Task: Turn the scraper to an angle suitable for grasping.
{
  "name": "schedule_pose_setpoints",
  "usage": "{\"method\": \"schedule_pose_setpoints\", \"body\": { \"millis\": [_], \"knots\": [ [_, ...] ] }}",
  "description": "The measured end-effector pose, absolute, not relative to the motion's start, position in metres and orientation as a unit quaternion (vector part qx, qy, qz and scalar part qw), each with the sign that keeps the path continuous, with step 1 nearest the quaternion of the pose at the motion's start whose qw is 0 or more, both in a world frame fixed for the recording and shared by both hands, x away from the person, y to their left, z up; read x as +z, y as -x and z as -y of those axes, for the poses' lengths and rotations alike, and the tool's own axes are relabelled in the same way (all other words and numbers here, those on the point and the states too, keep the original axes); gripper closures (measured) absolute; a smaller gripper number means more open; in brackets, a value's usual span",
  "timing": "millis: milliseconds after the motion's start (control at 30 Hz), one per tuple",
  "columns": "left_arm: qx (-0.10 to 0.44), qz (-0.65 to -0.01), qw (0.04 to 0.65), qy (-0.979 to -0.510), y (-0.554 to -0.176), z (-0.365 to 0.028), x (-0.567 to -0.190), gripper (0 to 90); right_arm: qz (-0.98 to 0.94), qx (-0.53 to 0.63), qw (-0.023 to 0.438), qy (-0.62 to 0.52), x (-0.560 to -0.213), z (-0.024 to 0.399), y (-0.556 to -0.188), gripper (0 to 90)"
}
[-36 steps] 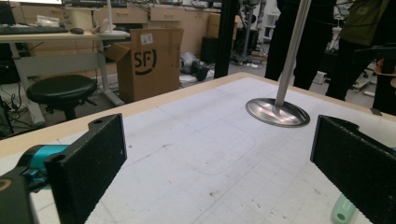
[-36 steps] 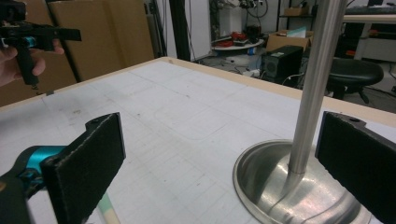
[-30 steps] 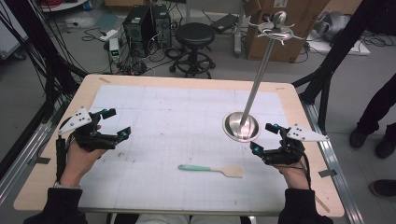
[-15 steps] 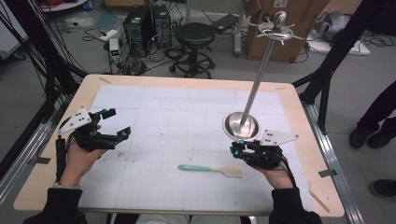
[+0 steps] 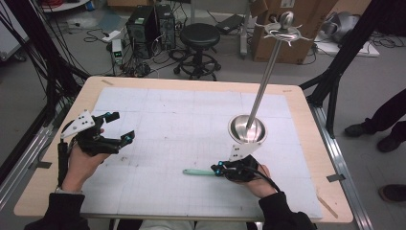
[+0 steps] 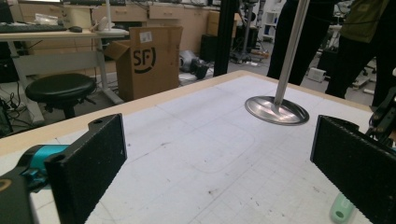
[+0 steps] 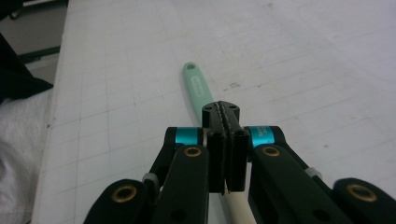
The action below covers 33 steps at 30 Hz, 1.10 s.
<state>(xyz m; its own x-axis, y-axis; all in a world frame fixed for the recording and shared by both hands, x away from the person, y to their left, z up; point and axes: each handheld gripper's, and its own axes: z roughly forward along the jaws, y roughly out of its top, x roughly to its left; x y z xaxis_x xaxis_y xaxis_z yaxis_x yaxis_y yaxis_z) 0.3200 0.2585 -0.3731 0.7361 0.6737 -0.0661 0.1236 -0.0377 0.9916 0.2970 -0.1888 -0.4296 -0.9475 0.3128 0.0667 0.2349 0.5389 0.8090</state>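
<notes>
Inspected at the table (image 5: 307, 125), all places taken from the round steel base (image 5: 235, 130) of the pole stand.

Right gripper (image 5: 218, 168): found in front of the base, toward the person's edge and just to the left of it, held low over the gridded mat (image 5: 182, 120). In the right gripper view (image 7: 225, 109), jaws pressed together pad to pad with no gap between them, having just closed. Positioned directly over the spatula (image 7: 197, 88), mint handle running out beyond the tips and cream part passing below the jaw bodies. Cannot tell whether the tips nip the spatula or merely lie above it.

Spatula (image 5: 198, 171): lies flat on the mat, in front of the base and to its left, near but not touching it, handle end pointing away from the base toward the left gripper. Handle end also seen at the bottom right in the left gripper view (image 6: 342, 210).

Left gripper (image 5: 122, 125): held well to the left of the base, above the mat. Jaws spread wide, nothing between them. Confirmed in the left gripper view (image 6: 219, 168), with both black pads standing far apart and the base (image 6: 275, 111) visible beyond them.

Pole (image 5: 263, 81): rises from the centre of the base, leaning back and to the right in the high view.

Black stool (image 5: 199, 36) and cardboard box (image 5: 306, 24): on the floor beyond the table, behind the base.
</notes>
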Motion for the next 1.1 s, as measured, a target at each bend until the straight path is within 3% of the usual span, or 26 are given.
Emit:
{"method": "schedule_pose_setpoints", "body": {
  "millis": [533, 1100],
  "knots": [
    [0.218, -0.292, 0.627, -0.689, -0.321, -0.258, -0.375, 4.1, -0.897, 0.421, 0.005, -0.136, -0.444, 0.158, -0.299, 90.0],
    [0.219, -0.295, 0.624, -0.689, -0.320, -0.259, -0.377, 4.1, -0.890, 0.399, 0.060, -0.214, -0.446, 0.156, -0.324, 90.0]
  ]
}}
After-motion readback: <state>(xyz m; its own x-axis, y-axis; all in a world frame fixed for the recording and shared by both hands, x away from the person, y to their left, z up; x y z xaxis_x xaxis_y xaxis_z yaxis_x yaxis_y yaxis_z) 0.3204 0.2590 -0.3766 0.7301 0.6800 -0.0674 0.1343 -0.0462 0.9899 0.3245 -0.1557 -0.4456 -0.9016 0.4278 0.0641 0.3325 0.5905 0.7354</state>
